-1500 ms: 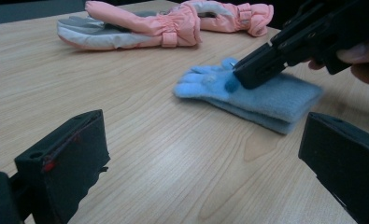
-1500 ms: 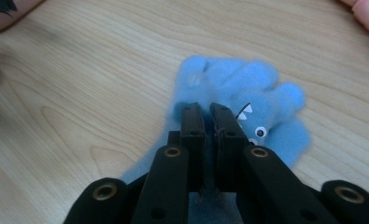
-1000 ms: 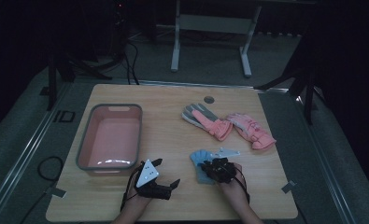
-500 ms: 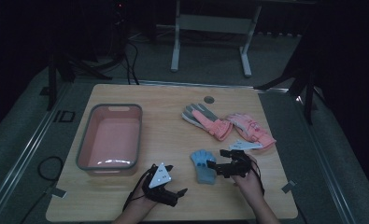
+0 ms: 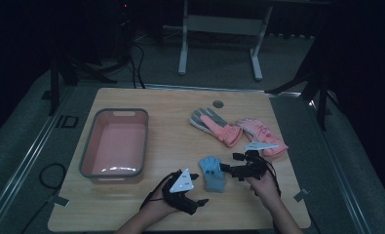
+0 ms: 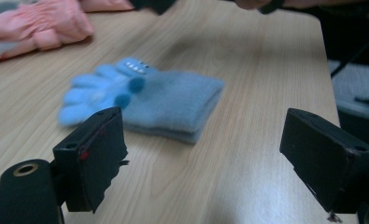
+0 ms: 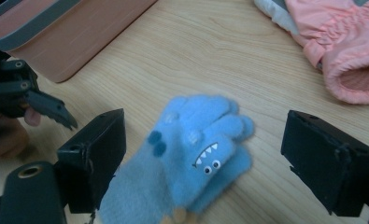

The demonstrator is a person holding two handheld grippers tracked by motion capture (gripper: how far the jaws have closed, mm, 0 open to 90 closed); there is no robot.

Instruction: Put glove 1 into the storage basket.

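Note:
A blue monster-face glove (image 5: 212, 173) lies flat on the wooden table near its front edge. My right gripper (image 5: 230, 163) sits just right of it, pointing left. Its jaws have just been opening and stand wide, the glove (image 7: 196, 149) lying loose between and under them without touching the pads. My left gripper (image 5: 200, 189) is at the glove's left front. Its jaws have just been closing a little but remain open, with nothing between them. In the left gripper view the glove (image 6: 149, 98) lies just beyond my left gripper (image 6: 201, 154).
A pink tub (image 5: 88, 146) with a grey rim stands at the left. A grey-and-pink glove (image 5: 214, 126) and a pink glove (image 5: 260, 134) lie at the back right. A small round disc (image 5: 218, 104) sits near the far edge.
The right gripper has opened, let go of the blue glove and drawn back to the right. The left gripper has moved right, closer to the glove.

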